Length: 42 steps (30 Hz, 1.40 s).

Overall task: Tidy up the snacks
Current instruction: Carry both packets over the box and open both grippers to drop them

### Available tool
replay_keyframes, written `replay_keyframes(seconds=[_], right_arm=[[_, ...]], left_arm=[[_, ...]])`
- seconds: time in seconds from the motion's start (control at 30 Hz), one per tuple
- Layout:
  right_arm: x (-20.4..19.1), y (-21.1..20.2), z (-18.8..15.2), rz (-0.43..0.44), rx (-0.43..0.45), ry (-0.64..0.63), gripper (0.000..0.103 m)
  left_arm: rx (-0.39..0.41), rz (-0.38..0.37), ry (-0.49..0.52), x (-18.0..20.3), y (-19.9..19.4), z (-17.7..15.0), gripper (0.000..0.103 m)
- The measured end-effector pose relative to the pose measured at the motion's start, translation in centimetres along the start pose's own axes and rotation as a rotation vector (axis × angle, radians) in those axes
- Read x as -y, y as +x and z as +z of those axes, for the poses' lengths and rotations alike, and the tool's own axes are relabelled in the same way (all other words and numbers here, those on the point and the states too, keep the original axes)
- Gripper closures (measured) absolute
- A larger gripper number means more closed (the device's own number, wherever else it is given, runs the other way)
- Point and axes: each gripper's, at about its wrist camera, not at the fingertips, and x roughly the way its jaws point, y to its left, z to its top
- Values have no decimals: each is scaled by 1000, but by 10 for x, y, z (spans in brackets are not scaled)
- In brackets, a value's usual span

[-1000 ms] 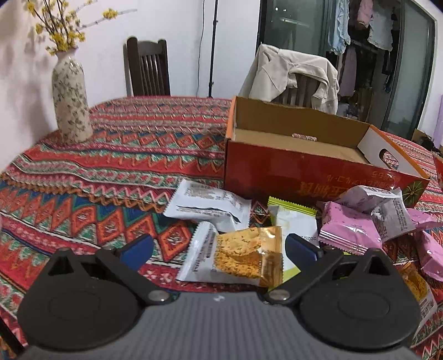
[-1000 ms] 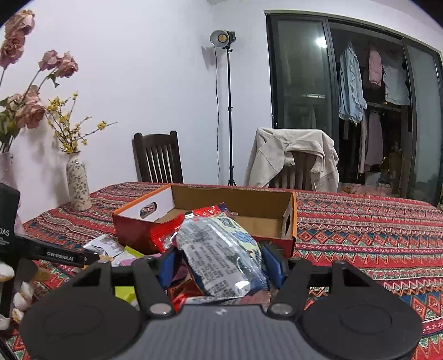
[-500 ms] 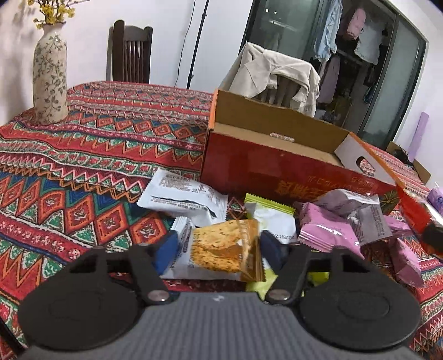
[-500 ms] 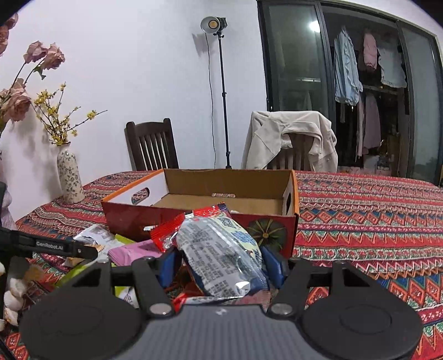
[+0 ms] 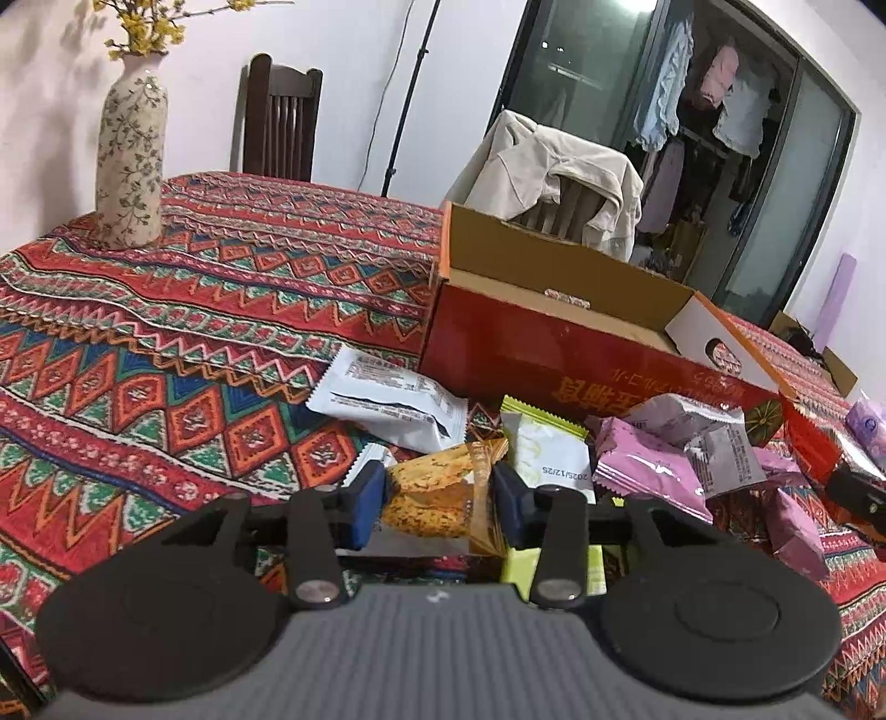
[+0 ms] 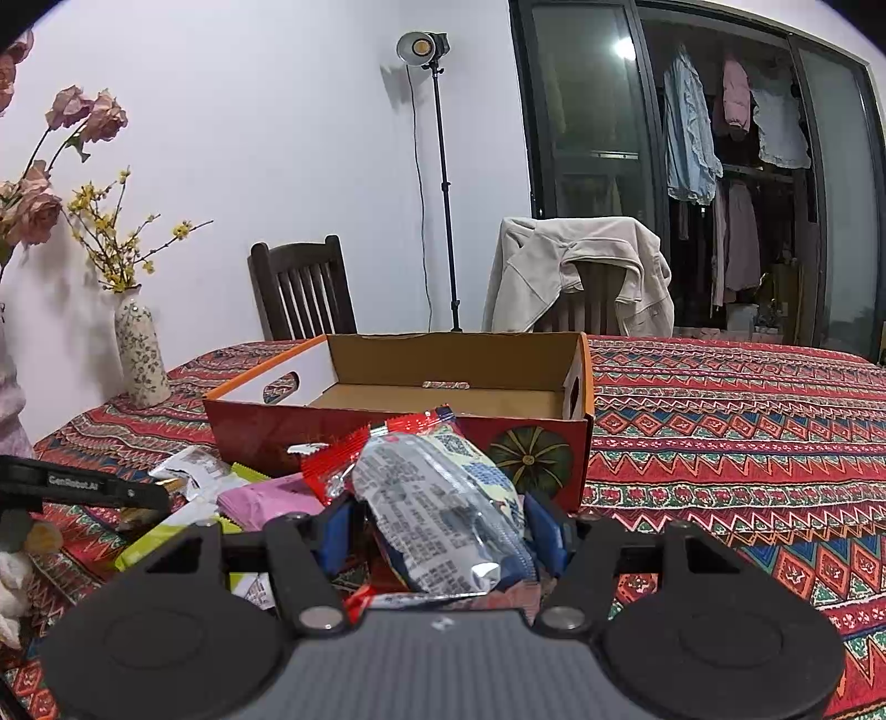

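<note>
Many snack packs are lying in a pile on the surface [image 5: 221, 310], just in front of the red cardboard box [image 5: 554, 354]. The left hand-held gripper [image 5: 437, 498] is closing its blue jaws on the orange cracker pack [image 5: 437, 493], and the pack is sitting right between them with both pads at its sides. A white pack [image 5: 387, 404] is lying just behind it, a green and white pack [image 5: 545, 459] is lying beside it, and pink packs [image 5: 648, 471] are piling up farther to the right. The right hand-held gripper [image 6: 437, 531] is holding a silver and blue snack bag [image 6: 443, 509] with a red edge, and the blue jaws are pressing on both of its sides. This bag is sticking up just in front of the box [image 6: 398, 432], which is standing open with nothing showing inside. In the right wrist view, the pink pack [image 6: 266, 498] and the green pack [image 6: 166, 537] are lying to the left of that bag, and the other hand-held gripper is poking in at the left edge. A bright zigzag cloth is covering the surface. A flowered vase [image 5: 130, 166] with yellow twigs is standing far back on the left. A dark wooden chair [image 6: 302, 291] and a chair with a pale jacket [image 6: 576, 277] are standing behind the surface. A lamp on a tall stand [image 6: 423, 47] is shining by the wall.
</note>
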Motion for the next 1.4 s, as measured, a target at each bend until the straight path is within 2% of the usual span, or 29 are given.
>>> replay_keyframes(seconds=[0.3, 0.73, 1.1, 1.4], right_arm=[[-2, -10, 2, -2, 25, -7, 40], [-4, -11, 38, -34, 94, -29, 40], [-1, 22, 77, -70, 110, -33, 40], [7, 84, 104, -94, 67, 8, 40]], left_arm=[[86, 17, 43, 8, -23, 9, 60], [204, -40, 135, 59, -35, 51, 60], [233, -40, 140, 94, -10, 85, 60], [224, 4, 118, 114, 39, 111, 60]])
